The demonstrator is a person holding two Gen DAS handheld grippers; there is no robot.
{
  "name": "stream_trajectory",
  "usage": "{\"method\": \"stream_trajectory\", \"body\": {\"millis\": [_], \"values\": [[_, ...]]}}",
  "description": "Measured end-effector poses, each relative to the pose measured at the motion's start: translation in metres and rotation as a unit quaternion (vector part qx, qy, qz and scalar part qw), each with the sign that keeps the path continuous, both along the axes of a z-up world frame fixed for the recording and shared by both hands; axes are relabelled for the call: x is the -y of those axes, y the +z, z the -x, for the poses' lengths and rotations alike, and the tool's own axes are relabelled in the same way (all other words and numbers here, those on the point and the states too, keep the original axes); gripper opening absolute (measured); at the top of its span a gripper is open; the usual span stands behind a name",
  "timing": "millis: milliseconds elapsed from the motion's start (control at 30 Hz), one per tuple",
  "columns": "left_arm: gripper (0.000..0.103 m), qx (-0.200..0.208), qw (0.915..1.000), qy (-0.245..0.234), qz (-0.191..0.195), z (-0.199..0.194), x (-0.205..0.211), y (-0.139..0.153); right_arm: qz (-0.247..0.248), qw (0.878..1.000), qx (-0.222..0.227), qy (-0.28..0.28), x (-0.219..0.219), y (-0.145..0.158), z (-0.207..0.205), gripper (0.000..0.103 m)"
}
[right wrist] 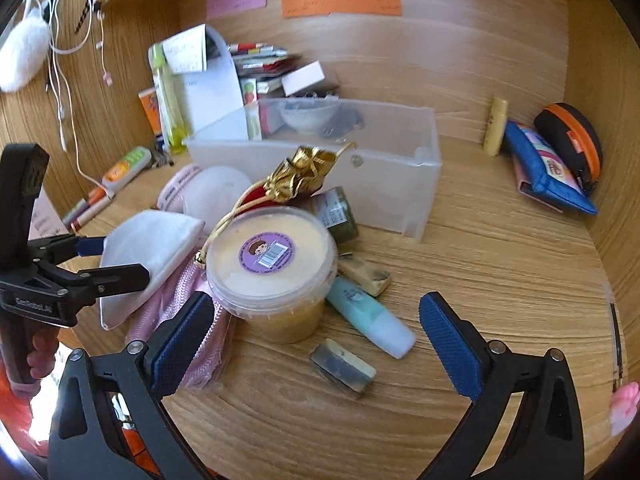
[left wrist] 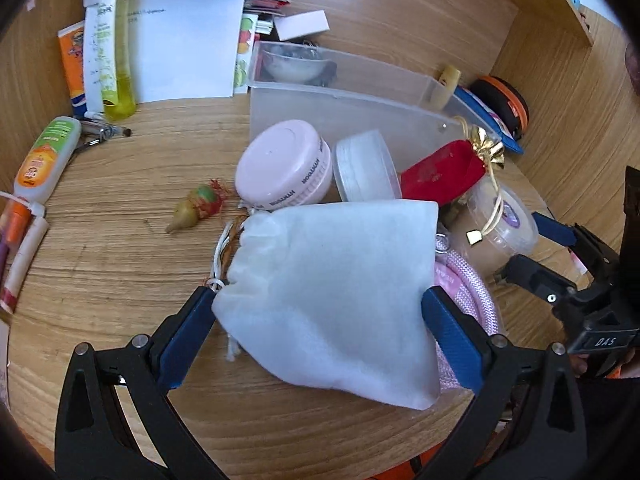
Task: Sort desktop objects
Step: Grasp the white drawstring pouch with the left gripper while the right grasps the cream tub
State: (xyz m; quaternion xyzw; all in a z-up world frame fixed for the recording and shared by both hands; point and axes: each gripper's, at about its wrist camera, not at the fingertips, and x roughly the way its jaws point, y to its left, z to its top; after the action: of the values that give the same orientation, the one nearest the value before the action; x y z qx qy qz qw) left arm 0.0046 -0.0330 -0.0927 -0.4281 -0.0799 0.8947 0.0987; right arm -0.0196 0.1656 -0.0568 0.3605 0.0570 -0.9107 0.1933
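Note:
My left gripper (left wrist: 320, 312) stands wide open around a white drawstring pouch (left wrist: 332, 296), one blue pad on each side; whether the pads press it I cannot tell. The pouch lies on a pink zip bag (left wrist: 472, 292). From the right wrist view the left gripper (right wrist: 108, 258) and pouch (right wrist: 148, 248) show at the left. My right gripper (right wrist: 316, 324) is open and empty, low over the desk, in front of a clear tub with a purple sticker (right wrist: 272, 264). A clear storage bin (right wrist: 360, 168) stands behind.
A pink round jar (left wrist: 284, 168), a white lidded jar (left wrist: 364, 168) and a red pouch with gold bow (left wrist: 444, 168) sit by the bin. A teal tube (right wrist: 368, 316), two erasers (right wrist: 344, 368), a small toy (left wrist: 200, 208), bottles, papers and cases lie around.

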Motion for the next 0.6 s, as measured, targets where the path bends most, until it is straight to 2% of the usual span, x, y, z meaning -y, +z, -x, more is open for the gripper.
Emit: {"method": "stream_trajectory", "body": {"millis": [267,400,467,600], "values": [[0.103,0.003,0.9999,-0.010,-0.006,0.016,0.001,-0.004,-0.025,1.000,-0.003,0.016,0.020,-0.005,0.013,0.094],[0.101,-0.002,0.9998,-0.015,-0.008,0.019,0.002,-0.004,-0.027,0.999,0.006,0.026,0.025,-0.007,0.016,0.080],[0.090,-0.003,0.9996,-0.023,-0.018,0.019,0.003,-0.004,-0.031,0.999,0.003,0.025,0.027,-0.007,0.016,0.078],[0.077,-0.005,0.9991,-0.023,-0.034,0.017,0.007,-0.003,-0.017,0.999,0.011,0.036,0.030,-0.007,0.016,0.063]]}}
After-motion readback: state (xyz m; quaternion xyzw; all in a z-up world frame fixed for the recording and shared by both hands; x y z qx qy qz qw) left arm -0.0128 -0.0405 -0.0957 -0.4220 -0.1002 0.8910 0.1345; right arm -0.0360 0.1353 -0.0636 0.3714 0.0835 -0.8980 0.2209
